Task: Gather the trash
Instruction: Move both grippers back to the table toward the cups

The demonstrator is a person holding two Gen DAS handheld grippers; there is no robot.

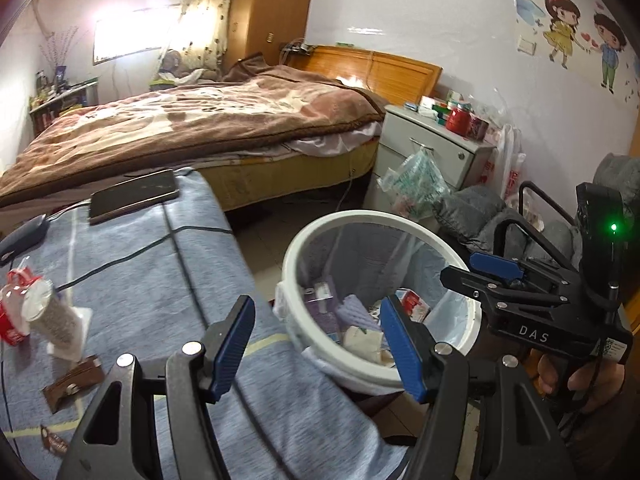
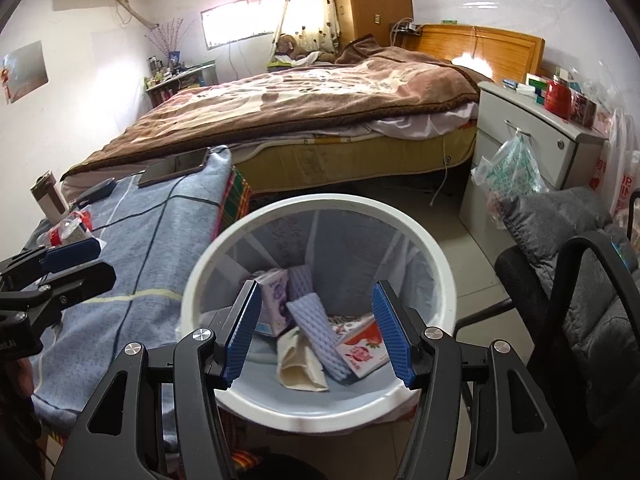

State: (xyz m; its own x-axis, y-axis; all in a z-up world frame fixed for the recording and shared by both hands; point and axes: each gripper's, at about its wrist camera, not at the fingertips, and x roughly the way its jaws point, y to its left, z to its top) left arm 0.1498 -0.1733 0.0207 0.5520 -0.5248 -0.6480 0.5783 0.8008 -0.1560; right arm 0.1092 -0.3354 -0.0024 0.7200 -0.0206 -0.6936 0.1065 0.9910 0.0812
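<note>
A white trash bin [image 2: 320,205] with a clear liner stands on the floor beside the blue-grey cloth table [image 1: 160,280]. In it lie a purple tissue pack [image 2: 276,296], a lavender foam sleeve [image 2: 316,332], a red-and-white carton [image 2: 362,350] and a cream rag [image 2: 300,364]. My right gripper [image 2: 316,332] hangs open over the bin, nothing between its pads. My left gripper [image 1: 318,346] is open and empty above the table edge next to the bin [image 1: 400,218]. On the table lie a crushed red-and-white bottle [image 1: 14,316], a clear cup of granules [image 1: 52,316] and two brown wrappers [image 1: 72,384].
A phone [image 1: 132,196] and a dark mouse [image 1: 22,236] with cables lie at the table's far end. Behind is a bed with a brown blanket [image 2: 320,96]. A nightstand [image 2: 532,136] with a hanging plastic bag and a black chair [image 2: 580,300] stand right of the bin.
</note>
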